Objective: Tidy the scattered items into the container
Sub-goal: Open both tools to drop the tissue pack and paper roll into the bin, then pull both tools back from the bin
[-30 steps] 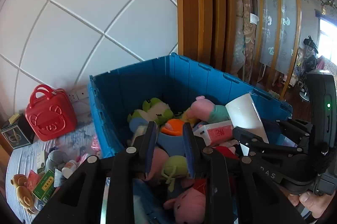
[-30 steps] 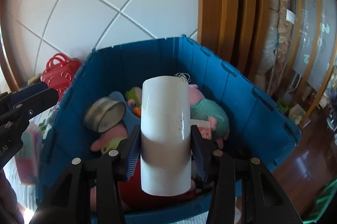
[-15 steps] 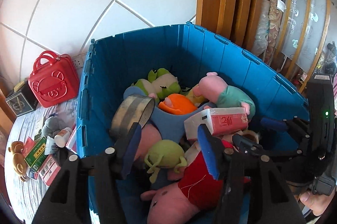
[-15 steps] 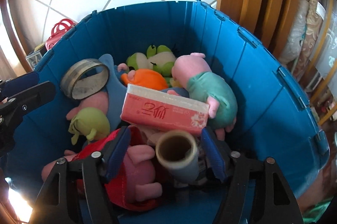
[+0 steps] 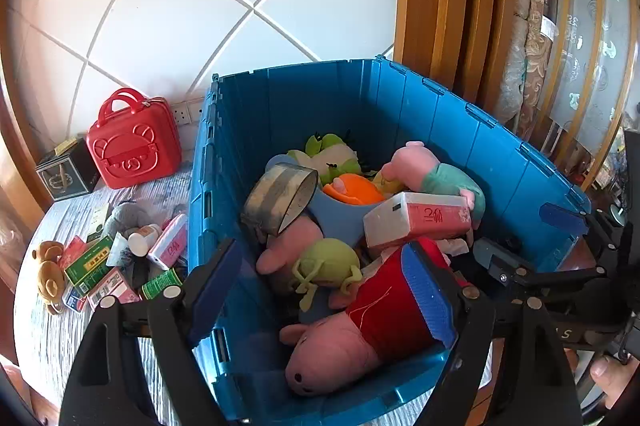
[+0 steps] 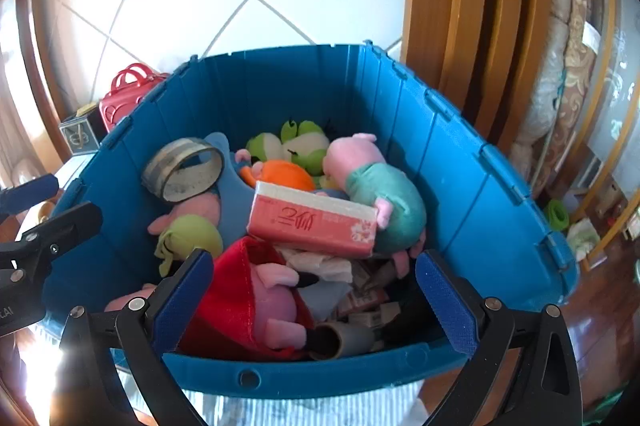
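A blue crate [image 5: 440,93] holds plush toys, a grey tape roll [image 5: 280,197] and a pink tissue pack [image 5: 420,222]. My left gripper [image 5: 320,290] hangs over the crate's near-left corner. Its jaws are opening wide and press on nothing; a red-dressed pig plush [image 5: 360,330] lies below them. In the right wrist view my right gripper [image 6: 316,298] is over the near wall of the crate [image 6: 440,105], jaws also opening and empty. A grey-white tube [image 6: 340,340] lies loose inside against that wall, beside the pig plush [image 6: 248,302].
Left of the crate, on striped cloth, lie a teddy bear [image 5: 48,266], a green box [image 5: 90,260], a white bottle [image 5: 142,236], a pink pack [image 5: 170,242] and a grey plush [image 5: 124,216]. A red case [image 5: 134,141] and black box [image 5: 66,171] stand by the wall.
Both grippers went from shut to wide open and tipped lower over the crate. The white tube left the right jaws and dropped inside. The tape roll now lies free beyond the left jaws.
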### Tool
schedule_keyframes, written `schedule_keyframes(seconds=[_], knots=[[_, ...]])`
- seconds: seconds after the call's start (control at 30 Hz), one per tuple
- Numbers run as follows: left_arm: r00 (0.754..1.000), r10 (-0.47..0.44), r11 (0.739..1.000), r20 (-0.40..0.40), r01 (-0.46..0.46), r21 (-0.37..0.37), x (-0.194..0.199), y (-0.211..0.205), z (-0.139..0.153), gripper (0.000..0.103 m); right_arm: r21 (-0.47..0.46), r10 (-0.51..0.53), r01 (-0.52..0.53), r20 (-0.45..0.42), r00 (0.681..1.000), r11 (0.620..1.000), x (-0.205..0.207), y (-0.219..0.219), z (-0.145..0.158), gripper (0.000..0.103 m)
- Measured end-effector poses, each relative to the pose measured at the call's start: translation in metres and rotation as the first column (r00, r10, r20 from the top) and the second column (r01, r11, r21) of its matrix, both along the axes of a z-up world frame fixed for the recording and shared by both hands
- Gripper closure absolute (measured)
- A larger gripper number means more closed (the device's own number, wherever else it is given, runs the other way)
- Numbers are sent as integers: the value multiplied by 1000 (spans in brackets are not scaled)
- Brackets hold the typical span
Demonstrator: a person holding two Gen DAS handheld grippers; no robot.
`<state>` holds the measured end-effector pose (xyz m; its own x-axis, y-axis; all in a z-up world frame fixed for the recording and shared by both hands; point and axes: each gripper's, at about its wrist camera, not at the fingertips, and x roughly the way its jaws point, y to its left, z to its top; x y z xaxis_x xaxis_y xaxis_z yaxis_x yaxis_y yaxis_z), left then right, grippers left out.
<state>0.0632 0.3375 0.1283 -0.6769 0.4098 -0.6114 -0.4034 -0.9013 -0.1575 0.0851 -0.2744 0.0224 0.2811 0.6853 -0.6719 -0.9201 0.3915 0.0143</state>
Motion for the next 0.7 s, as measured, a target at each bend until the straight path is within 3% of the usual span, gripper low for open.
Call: schedule_keyframes(seconds=[0.37, 0.7], knots=[[1000, -23, 1000, -8, 23, 9, 29, -15, 18, 21, 55, -37, 36, 21, 999, 998, -24, -42, 36, 1], [997, -79, 996, -8, 80, 38, 57, -30, 18, 21, 49, -93, 92, 12, 996, 995, -49, -67, 43, 0]])
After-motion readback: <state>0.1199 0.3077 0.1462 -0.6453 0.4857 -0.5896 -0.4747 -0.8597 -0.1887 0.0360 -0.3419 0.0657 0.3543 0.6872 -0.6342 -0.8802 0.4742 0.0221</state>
